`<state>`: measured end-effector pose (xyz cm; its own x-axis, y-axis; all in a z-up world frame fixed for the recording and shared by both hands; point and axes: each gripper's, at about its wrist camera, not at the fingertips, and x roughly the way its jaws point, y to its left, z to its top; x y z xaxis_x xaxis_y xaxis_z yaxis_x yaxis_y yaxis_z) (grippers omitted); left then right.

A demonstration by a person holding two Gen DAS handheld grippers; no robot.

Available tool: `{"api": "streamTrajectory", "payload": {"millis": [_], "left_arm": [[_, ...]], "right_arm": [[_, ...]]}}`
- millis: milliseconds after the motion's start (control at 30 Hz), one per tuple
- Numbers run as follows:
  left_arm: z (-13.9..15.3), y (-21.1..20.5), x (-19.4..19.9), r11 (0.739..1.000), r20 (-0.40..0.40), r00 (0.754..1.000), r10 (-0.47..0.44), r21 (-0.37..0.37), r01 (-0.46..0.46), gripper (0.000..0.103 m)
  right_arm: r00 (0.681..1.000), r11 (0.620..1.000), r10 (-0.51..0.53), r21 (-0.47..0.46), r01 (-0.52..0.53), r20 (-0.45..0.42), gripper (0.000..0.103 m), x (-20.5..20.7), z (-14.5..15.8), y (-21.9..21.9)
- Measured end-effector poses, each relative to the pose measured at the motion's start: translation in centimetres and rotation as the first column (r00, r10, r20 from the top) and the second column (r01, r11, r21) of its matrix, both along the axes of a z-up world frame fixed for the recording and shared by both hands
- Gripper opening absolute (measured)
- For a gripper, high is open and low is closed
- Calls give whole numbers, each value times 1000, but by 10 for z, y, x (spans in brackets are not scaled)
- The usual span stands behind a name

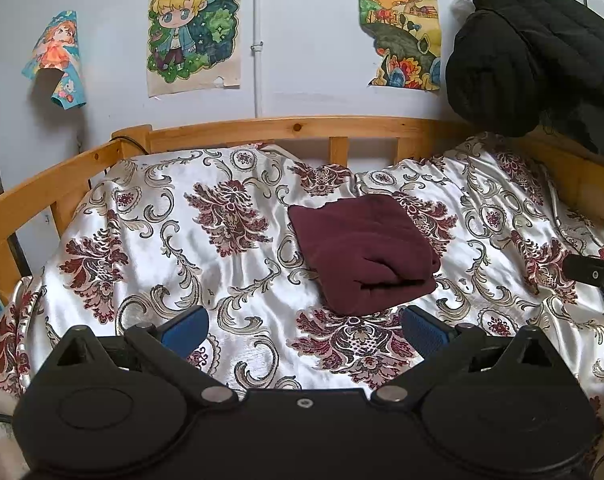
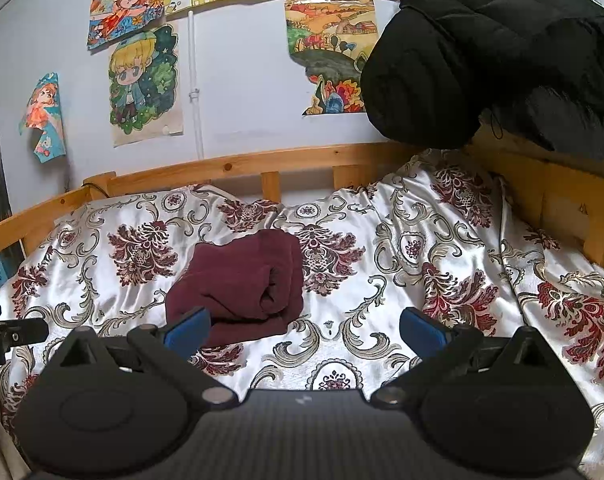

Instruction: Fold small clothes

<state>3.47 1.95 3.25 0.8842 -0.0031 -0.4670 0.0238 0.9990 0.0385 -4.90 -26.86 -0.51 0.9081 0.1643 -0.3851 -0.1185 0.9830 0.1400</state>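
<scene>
On floral bedspread [image 1: 238,292]: folded maroon garment [image 1: 361,252], nothing blocking. Left gripper [image 1: 302,330] & right gripper [image 2: 303,330] jaws spread, empty. Black jacket [image 2: 481,52] hangs behind.

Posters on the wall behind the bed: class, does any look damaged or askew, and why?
Yes. The small girl poster at far left hangs tilted, its lower edge curling off the wall. The landscape poster has a ragged, torn left edge. The blond character poster hangs fairly straight, though its bottom edge is nicked.

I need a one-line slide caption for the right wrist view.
Open right gripper hovers before a folded maroon garment on a floral bedspread.
</scene>
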Motion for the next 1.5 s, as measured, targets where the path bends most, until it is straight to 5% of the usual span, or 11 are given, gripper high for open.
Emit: {"api": "streamTrajectory", "payload": {"millis": [1500], "left_arm": [[-2,-6,-1,999,-30,999,28,43,-27,102]], "right_arm": [[1000,1000,-1,4,1,0,103,0,0,0]]}}
